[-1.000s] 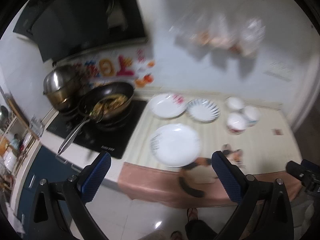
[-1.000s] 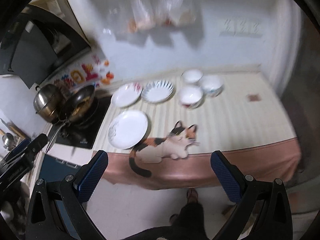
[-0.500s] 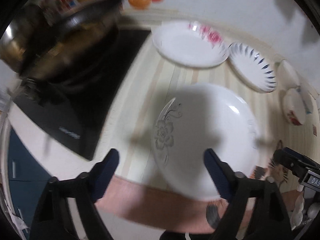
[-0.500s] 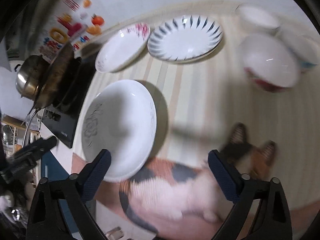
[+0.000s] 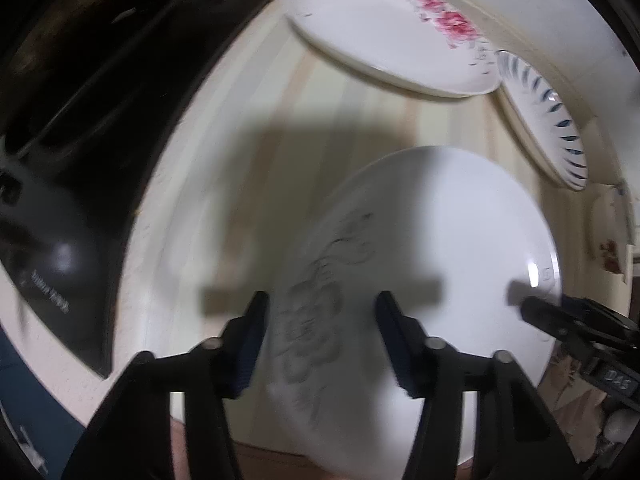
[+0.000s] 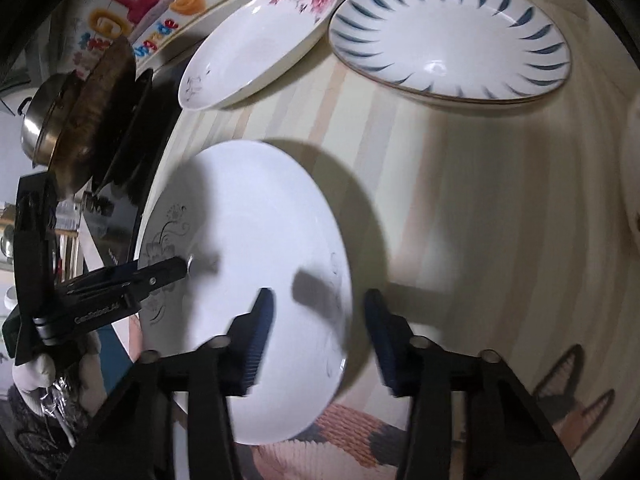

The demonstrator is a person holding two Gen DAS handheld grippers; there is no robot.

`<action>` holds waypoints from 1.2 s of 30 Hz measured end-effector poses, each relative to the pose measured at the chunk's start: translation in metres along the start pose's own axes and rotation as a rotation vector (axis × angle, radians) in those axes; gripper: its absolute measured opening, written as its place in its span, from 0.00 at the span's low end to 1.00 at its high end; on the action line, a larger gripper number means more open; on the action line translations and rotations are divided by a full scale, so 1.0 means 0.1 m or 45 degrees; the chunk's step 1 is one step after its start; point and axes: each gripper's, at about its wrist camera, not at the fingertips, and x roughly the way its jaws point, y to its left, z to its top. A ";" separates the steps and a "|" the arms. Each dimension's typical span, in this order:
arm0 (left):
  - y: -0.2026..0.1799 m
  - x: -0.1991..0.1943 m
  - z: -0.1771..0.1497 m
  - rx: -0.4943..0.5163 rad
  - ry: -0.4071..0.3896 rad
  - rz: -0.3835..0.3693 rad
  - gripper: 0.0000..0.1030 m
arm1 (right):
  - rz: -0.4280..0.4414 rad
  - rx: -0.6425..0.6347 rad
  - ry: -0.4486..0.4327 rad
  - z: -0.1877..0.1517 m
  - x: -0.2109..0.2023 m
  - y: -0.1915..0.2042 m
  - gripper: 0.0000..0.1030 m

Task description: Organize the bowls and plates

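A white plate with a grey flower print (image 5: pixel 440 256) (image 6: pixel 256 240) lies on the striped mat near the front edge. My left gripper (image 5: pixel 320 316) is open, its fingers straddling the plate's left rim. My right gripper (image 6: pixel 318 312) is open, straddling the plate's right rim. Each gripper shows in the other's view, the right one (image 5: pixel 568 324) and the left one (image 6: pixel 120 284). A pink-flowered plate (image 5: pixel 392 28) (image 6: pixel 256 40) and a blue-striped plate (image 5: pixel 548 116) (image 6: pixel 448 36) lie behind.
A black cooktop (image 5: pixel 100 128) with a pan (image 6: pixel 100 96) and a steel pot (image 6: pixel 44 116) is on the left. A white bowl's edge (image 6: pixel 634 168) shows at far right. A cat picture (image 6: pixel 576 400) decorates the mat's front.
Both grippers have moved down and close to the grey-flowered plate and narrowed, from hovering above the counter to straddling its opposite rims.
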 end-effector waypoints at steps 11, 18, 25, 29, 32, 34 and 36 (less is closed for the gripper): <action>-0.21 -0.18 0.01 0.015 -0.015 0.019 0.47 | -0.037 -0.019 -0.003 -0.03 -0.06 0.04 0.35; -0.52 -0.41 -0.05 0.067 -0.048 0.012 0.47 | -0.042 -0.002 -0.019 -0.15 -0.32 -0.04 0.35; -0.94 -0.47 -0.24 0.136 -0.057 -0.023 0.47 | -0.059 0.033 -0.059 -0.35 -0.73 -0.26 0.35; -1.18 -0.46 -0.32 0.174 -0.041 -0.050 0.47 | -0.072 0.077 -0.075 -0.52 -0.95 -0.48 0.35; -1.31 -0.45 -0.43 0.205 -0.027 -0.061 0.47 | -0.084 0.107 -0.076 -0.66 -1.05 -0.64 0.35; -1.39 -0.41 -0.46 0.227 -0.014 -0.066 0.47 | -0.090 0.123 -0.068 -0.73 -1.08 -0.72 0.35; -1.50 -0.35 -0.48 0.247 0.001 -0.069 0.47 | -0.098 0.146 -0.059 -0.80 -1.10 -0.82 0.35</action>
